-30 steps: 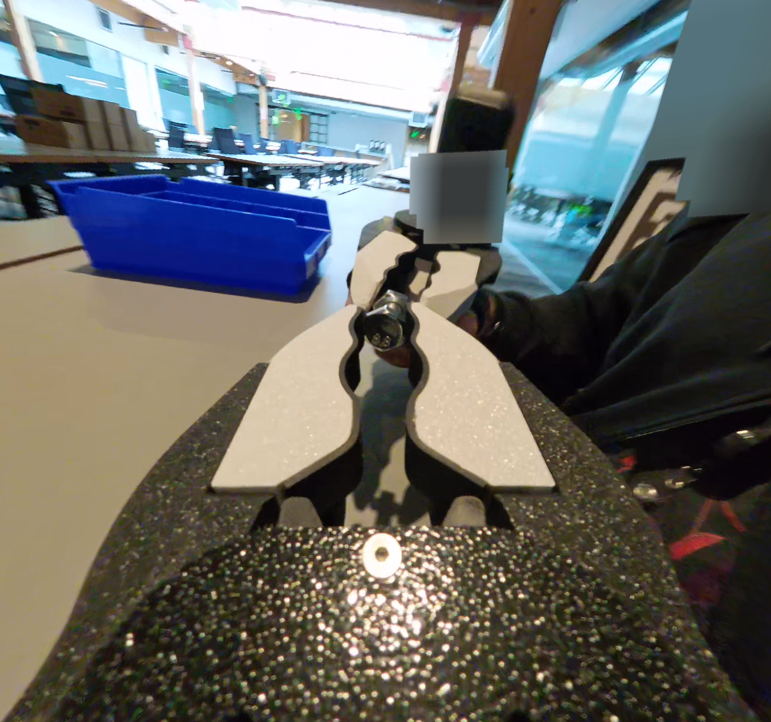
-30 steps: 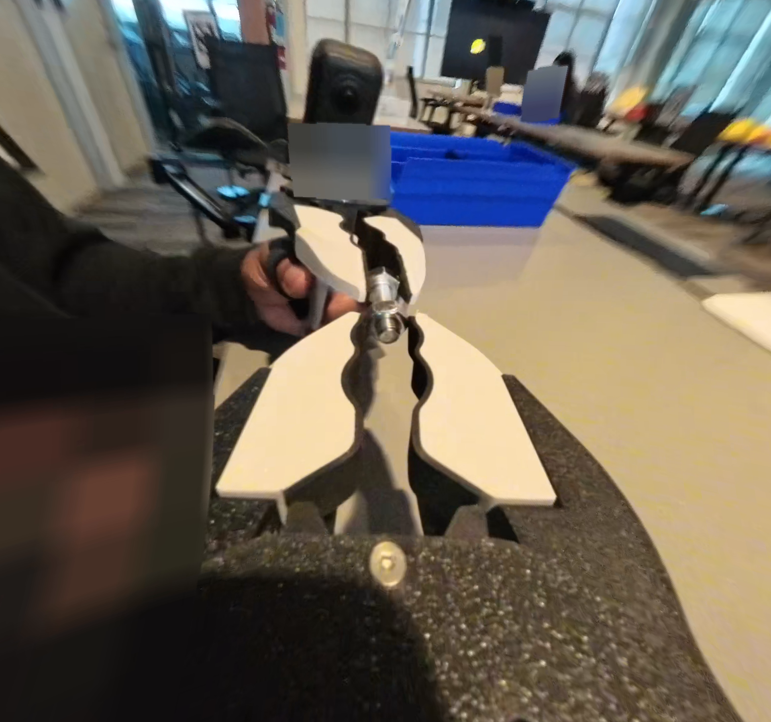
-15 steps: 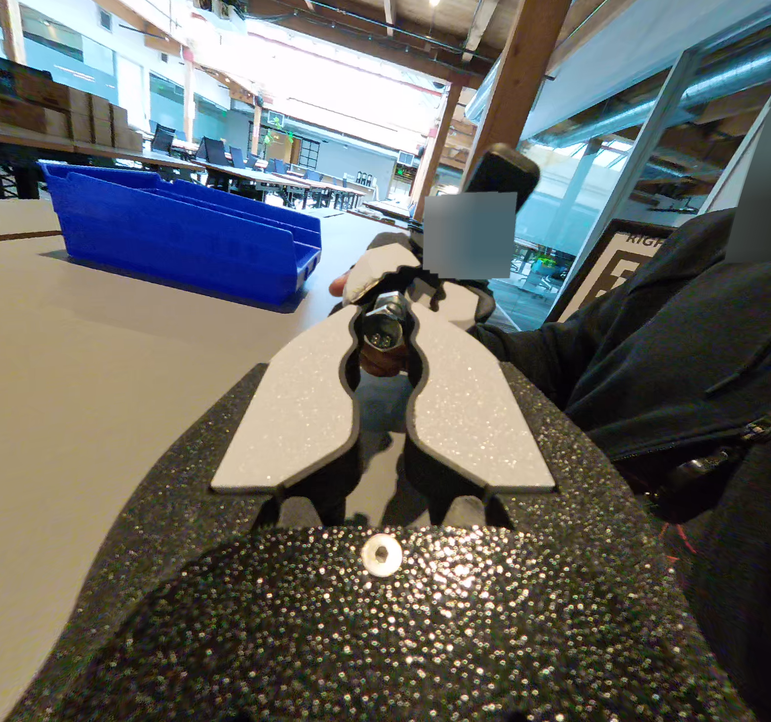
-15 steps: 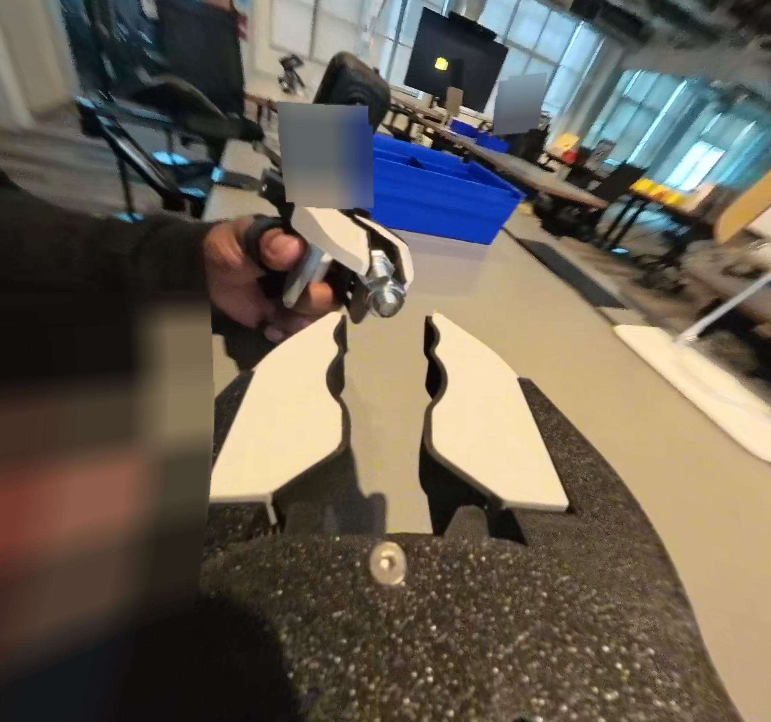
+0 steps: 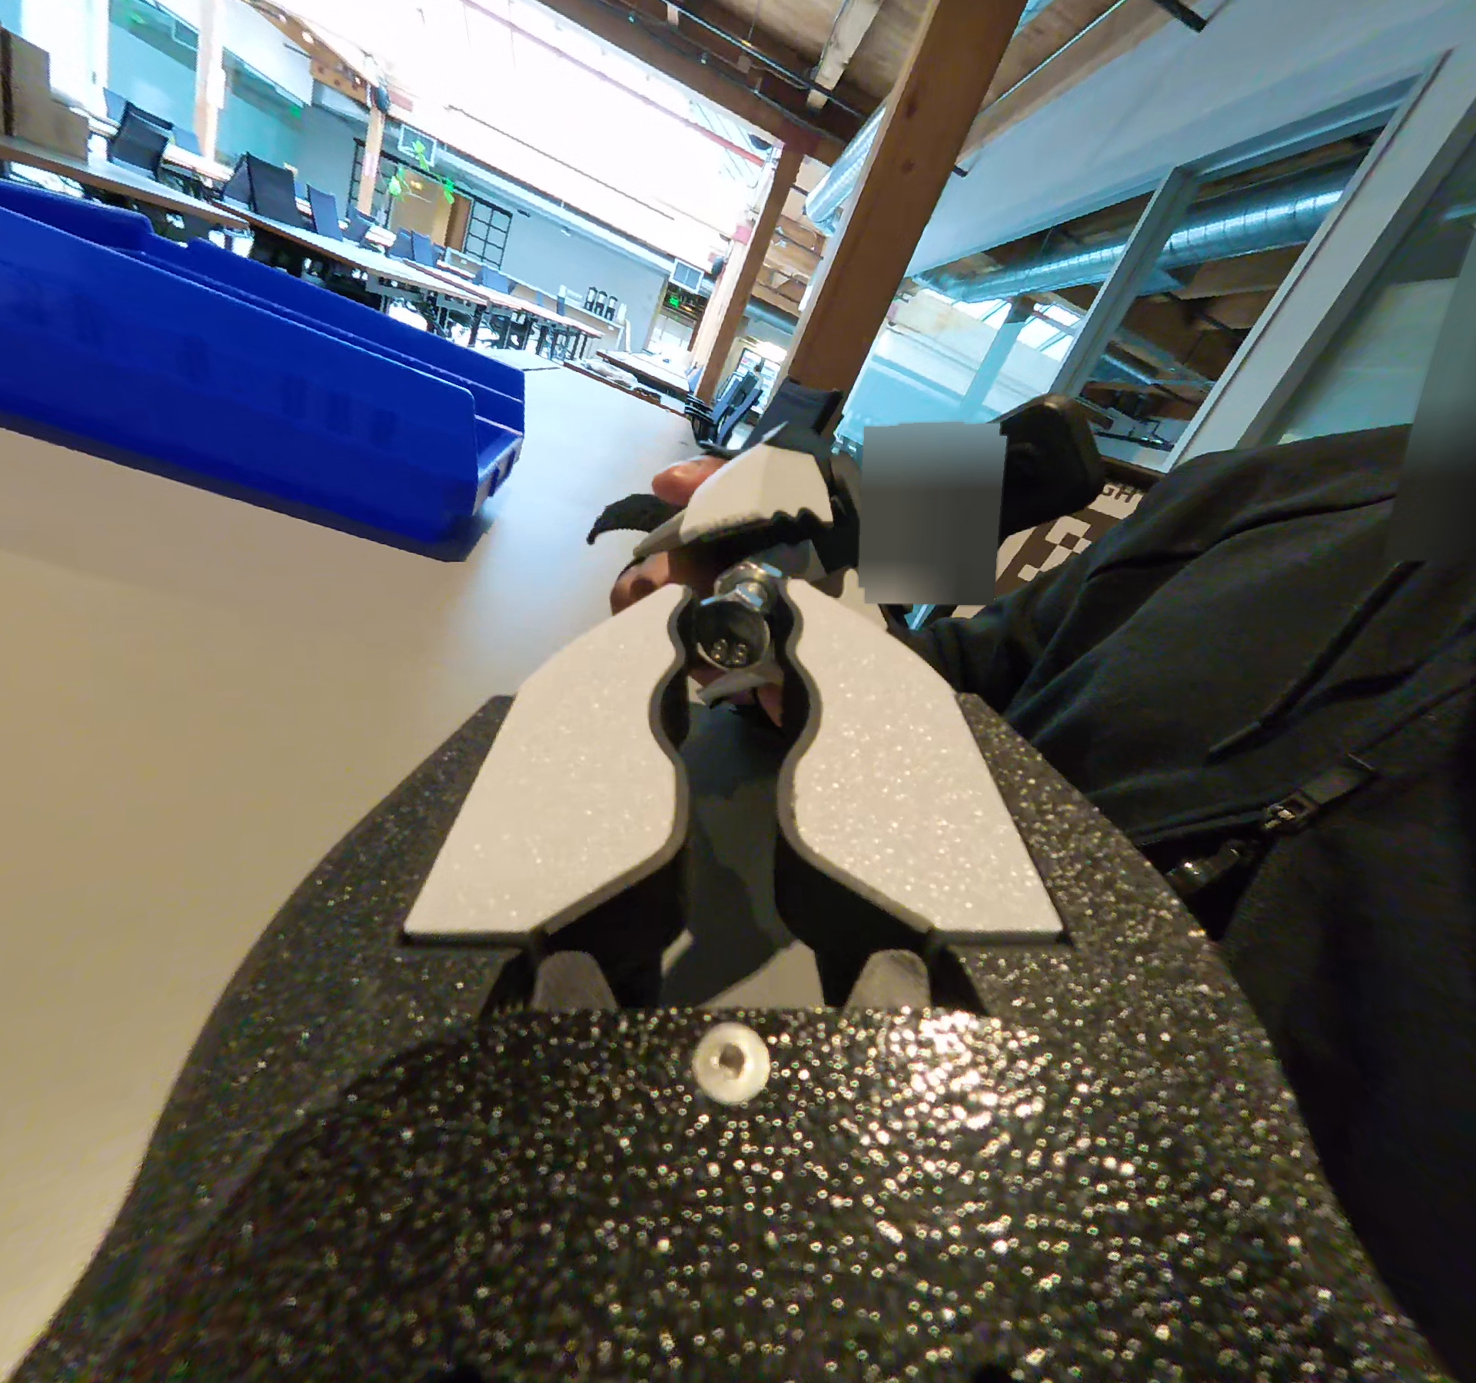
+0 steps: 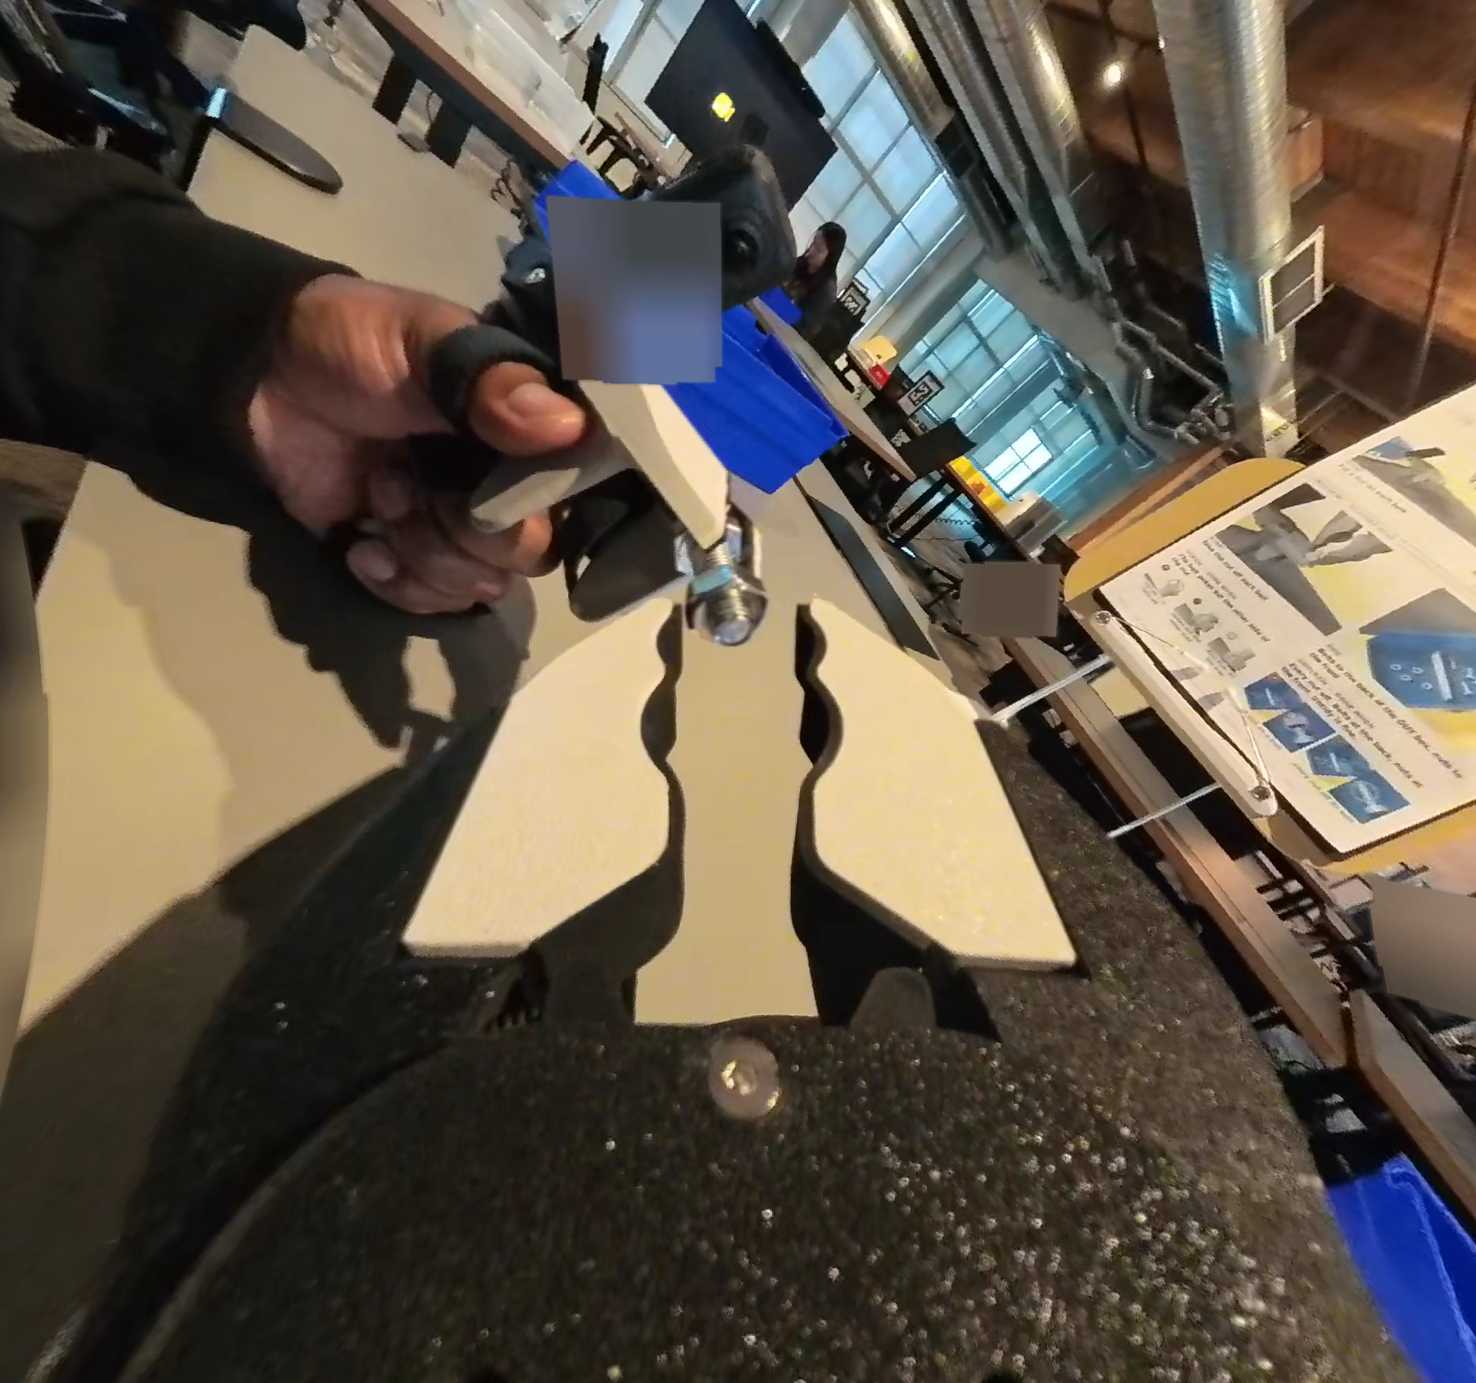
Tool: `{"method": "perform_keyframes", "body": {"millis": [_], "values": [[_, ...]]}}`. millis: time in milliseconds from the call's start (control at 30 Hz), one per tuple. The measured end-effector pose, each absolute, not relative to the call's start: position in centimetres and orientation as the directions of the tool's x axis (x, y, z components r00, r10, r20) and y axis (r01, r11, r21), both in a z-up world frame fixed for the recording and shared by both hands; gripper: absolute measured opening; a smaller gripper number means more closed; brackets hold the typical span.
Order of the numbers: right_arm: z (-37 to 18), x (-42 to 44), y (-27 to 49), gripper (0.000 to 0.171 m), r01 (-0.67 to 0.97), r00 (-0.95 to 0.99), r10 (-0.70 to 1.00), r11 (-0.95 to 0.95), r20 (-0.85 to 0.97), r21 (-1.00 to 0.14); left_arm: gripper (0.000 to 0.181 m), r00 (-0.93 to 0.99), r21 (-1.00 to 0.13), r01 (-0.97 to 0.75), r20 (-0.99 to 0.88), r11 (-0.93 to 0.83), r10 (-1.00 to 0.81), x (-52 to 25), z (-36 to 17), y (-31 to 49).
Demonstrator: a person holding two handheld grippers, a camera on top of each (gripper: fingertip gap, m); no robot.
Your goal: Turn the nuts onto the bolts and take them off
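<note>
Left gripper: jaws narrowed and clamped on the head of the bolt, which sits in the scalloped notch near the fingertips; its threaded shank points away from the camera, toward the right gripper. Right gripper, own view: jaws parted with a clear gap, holding nothing; the bolt's free end lies between and just beyond its tips, touching neither finger so far as can be seen.

Nut: a steel hex nut, threaded on the shank near the free end, apart from the bolt head. A second metal collar sits on the shank nearer the head; whether it is another nut or a washer cannot be told.

Relative to the bolt: the hand gripping the left tool is just behind it in the right wrist view; a blue bin stands well beyond it on the grey table; an instruction sheet on a stand lies off to the far side.

Handling (judgement): the parts look small, rigid, smooth metal, so light but inclined to slip or spin in the pads. The nut is best taken across two opposite flats, seated in a notch, square to the shank; gripping on the corners or threads invites slipping. A tilted grip risks binding the thread. The held bolt head should stay clamped to resist the turning.
</note>
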State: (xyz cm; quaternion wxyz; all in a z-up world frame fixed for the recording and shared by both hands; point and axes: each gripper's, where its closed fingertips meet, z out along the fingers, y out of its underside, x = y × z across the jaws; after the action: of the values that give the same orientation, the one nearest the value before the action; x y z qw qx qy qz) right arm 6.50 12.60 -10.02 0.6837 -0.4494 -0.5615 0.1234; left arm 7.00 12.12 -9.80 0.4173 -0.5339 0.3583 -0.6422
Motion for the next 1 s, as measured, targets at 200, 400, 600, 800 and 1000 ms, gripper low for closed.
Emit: {"method": "perform_keyframes", "body": {"millis": [200, 400, 600, 800, 1000], "values": [[-10.1, 6.3, 12.0, 0.021, 0.343, 0.307, 0.638, 0.618, 0.706, -0.708, 0.017, -0.095, -0.901, 0.133, 0.404, -0.414, -0.91, 7.2, -10.0, 12.0], [-10.2, 6.1, 11.6, 0.019, 0.285, 0.282, 0.758, 0.518, 0.588, -0.806, 0.017, -0.097, -0.908, 0.131, 0.388, -0.399, -0.916, 7.2, -10.0, 11.8], [-10.0, 6.3, 11.1, 0.018, 0.102, 0.104, 0.995, -0.018, -0.007, -0.995, 0.017, -0.068, -0.942, 0.121, 0.308, -0.314, -0.949, 7.4, -10.0, 11.5], [-9.6, 6.4, 11.5, 0.03, -0.026, -0.019, 0.942, -0.335, -0.334, -0.942, 0.017, -0.001, -0.959, 0.152, 0.241, -0.238, -0.971, 7.2, -9.5, 11.9], [-9.3, 6.9, 12.9, 0.049, 0.038, 0.231, 0.969, 0.079, 0.086, -0.996, 0.017, -0.057, -0.915, 0.231, 0.327, -0.331, -0.943, 6.3, -8.9, 12.3]]}}
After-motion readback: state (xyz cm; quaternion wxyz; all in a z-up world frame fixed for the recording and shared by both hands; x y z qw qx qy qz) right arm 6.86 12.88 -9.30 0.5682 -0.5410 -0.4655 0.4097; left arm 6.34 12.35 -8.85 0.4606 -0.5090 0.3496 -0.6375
